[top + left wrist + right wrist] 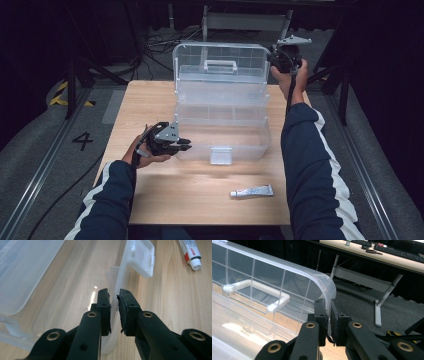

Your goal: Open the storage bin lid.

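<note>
Gripping the clear box (222, 125), left tongs (113, 307) pinch its front wall, right tongs (329, 315) its raised lid (287, 277).

We see a big clear plastic box (222, 131) in the middle of the counter (150, 100), reaching to the far edge. Its lid (220, 62) stands open and upright at the back, with a white handle (220, 65) on it. A small latch (221, 155) hangs at the front wall. A little white tube (251, 191) lies flat near the counter's front edge, right of the middle.
</note>
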{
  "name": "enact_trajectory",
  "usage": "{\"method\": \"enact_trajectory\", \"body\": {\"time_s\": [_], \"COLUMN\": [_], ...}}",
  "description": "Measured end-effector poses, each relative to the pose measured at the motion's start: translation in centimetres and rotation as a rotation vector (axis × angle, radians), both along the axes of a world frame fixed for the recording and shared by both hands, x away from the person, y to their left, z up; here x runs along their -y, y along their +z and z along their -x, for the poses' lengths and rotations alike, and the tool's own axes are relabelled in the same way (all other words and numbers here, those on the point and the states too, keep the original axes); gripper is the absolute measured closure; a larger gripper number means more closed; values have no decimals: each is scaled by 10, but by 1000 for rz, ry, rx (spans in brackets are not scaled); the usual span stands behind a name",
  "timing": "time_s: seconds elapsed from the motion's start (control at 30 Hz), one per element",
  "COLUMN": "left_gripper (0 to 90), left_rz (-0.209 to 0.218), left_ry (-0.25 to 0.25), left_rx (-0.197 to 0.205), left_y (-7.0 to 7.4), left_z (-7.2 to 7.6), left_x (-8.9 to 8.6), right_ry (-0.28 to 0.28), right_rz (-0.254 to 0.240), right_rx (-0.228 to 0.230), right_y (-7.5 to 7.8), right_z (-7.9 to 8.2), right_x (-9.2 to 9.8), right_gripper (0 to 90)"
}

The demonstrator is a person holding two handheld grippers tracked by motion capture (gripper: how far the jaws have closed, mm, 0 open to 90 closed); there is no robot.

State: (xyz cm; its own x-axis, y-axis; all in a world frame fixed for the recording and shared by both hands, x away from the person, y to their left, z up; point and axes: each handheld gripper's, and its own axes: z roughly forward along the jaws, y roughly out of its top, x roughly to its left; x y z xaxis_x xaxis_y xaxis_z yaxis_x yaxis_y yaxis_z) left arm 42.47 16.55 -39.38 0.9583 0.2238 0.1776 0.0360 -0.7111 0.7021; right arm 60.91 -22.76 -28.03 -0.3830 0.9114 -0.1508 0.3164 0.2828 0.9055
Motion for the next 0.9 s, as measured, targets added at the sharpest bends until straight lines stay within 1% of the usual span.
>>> {"method": "enact_trajectory", "body": {"time_s": [0.23,0.5,0.7,0.9], "left_gripper": [798,798,797,796], "left_rz": [5,11,14,16], "left_ry": [0,-2,3,3], "left_rx": [-3,3,3,2], "left_y": [0,-1,-1,-1], "left_z": [0,0,0,0], "left_x": [0,0,0,-1], "right_ry": [-8,-24,-32,-38], "right_rz": [2,-1,10,10], "right_rx": [-10,-15,-13,-9], "right_y": [-2,-7,-9,-11], "right_z": [-8,-16,-19,-21], "right_x": [-1,-3,-4,-5], "right_gripper": [848,849,846,845]}}
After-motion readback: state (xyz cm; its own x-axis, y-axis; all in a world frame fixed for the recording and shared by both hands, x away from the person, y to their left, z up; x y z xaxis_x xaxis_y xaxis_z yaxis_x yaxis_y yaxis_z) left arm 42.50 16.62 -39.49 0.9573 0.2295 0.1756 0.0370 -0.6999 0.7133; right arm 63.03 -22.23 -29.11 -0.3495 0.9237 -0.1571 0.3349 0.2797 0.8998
